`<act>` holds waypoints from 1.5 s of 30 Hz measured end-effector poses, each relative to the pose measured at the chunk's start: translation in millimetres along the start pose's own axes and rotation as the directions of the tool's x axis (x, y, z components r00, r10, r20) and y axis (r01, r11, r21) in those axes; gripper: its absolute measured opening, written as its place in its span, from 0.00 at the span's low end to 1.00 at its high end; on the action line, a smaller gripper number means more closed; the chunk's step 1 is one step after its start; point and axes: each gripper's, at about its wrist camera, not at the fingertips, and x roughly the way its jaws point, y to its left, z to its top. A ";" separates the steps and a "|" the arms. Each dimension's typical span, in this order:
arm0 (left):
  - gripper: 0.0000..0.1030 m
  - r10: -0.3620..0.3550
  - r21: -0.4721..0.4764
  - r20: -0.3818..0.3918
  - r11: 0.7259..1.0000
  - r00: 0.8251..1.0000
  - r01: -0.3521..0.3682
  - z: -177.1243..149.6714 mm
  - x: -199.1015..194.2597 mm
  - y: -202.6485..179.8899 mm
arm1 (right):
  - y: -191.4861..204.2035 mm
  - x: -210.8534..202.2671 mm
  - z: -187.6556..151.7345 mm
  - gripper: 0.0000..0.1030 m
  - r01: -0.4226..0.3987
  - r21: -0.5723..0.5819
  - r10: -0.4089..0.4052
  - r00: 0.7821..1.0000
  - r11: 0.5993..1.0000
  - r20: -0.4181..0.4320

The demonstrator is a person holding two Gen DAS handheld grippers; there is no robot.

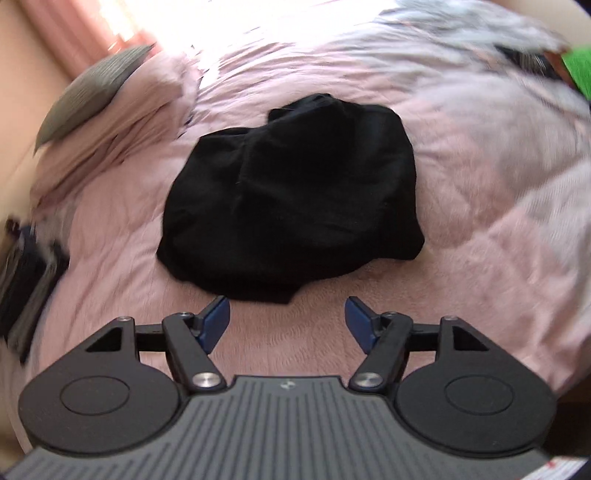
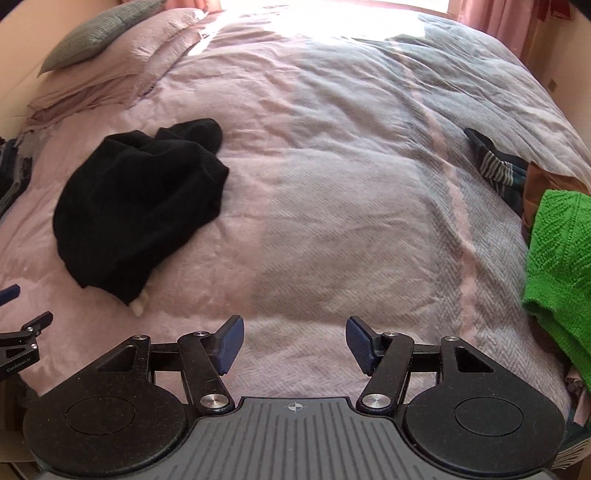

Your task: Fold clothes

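A black garment (image 1: 291, 195) lies in a crumpled heap on a bed (image 1: 461, 192), left of the middle as the right wrist camera sees it. The left tongs (image 1: 287, 325) hang just short of its near edge, blue pads (image 1: 216, 323) spread apart with only bedcover between them. The right tongs (image 2: 294, 343) are also apart and empty, over bare cover well to the right of the heap. Neither touches the cloth.

The step in hand looks like the first pick-up. To do it well, the left tongs should probably close on a single layer at the near hem rather than on the bunched middle, and avoid pinching the cover underneath. The right tongs would need to come across to a second edge so the cloth can be lifted and spread flat before any fold. The garment's shape is not readable yet; the dark fabric hides seams and sleeves.

The bed has a soft pink and grey woven cover, wrinkled, which may drag with the cloth. Pink pillows (image 2: 110, 81) and a grey cushion (image 2: 96, 33) sit at the far left. A green knit (image 2: 561, 258) and a striped item (image 2: 498, 166) lie at the right edge. Strong daylight washes out the far side, beside pink curtains (image 2: 491, 22).
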 end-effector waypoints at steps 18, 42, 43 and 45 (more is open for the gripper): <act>0.13 0.029 0.205 0.241 0.976 0.970 -0.080 8.5 71.9 62.9 | 45.0 67.7 26.8 0.57 0.137 -0.304 -0.105 0.988 0.943 0.117; 0.10 0.051 -0.085 0.186 0.996 0.981 -0.036 22.6 61.4 217.0 | 202.9 136.3 72.3 0.02 0.252 -0.722 0.170 0.873 0.645 0.457; 0.10 0.070 -0.096 0.208 0.994 0.976 -0.050 26.6 49.7 219.3 | 196.9 116.3 81.3 0.02 0.242 -0.674 0.181 0.851 0.697 0.493; 0.10 0.106 -0.130 0.262 0.989 0.959 -0.074 35.8 23.4 226.9 | 186.7 74.6 94.3 0.01 0.235 -0.608 0.204 0.800 0.758 0.564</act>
